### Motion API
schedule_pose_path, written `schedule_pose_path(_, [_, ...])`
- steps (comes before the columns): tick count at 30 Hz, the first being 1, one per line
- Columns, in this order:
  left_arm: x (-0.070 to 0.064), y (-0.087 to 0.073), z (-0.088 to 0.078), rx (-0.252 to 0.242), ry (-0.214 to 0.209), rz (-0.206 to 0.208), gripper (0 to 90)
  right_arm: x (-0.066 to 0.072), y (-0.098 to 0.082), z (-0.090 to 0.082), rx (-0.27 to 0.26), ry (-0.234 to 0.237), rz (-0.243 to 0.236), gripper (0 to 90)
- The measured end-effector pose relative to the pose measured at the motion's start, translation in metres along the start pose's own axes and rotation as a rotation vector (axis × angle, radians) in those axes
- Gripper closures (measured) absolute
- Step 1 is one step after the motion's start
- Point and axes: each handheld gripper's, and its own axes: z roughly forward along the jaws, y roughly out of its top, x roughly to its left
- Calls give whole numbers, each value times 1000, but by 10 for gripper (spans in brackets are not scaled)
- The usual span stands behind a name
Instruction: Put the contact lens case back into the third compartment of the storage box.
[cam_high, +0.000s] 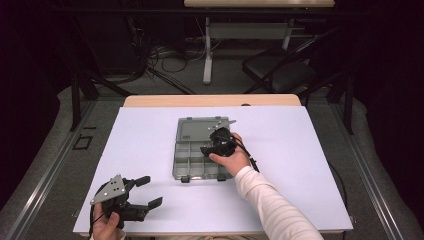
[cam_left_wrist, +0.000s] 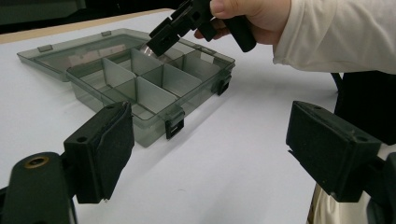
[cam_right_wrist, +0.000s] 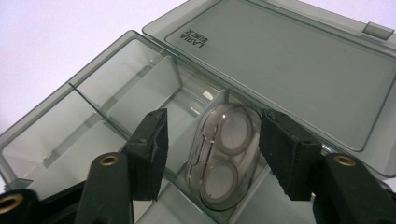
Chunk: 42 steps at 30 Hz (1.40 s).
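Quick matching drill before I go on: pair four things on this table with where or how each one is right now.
Things:
1. left gripper
2. right gripper
3. clear two-well case
4. organizer box lid

States:
A. lying open, flat on the table behind the compartments
B. jaws wide, near the table's front edge, away from the box
C. inside a compartment, between open jaws
D. over the organizer box, jaws spread

Pairs: 1-B, 2-D, 3-C, 4-A
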Motion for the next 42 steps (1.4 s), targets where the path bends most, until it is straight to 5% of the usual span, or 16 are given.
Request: schedule_pose_path(42, [3, 0, 2, 2, 2, -8, 158, 4, 5, -32, -25, 9, -5, 370])
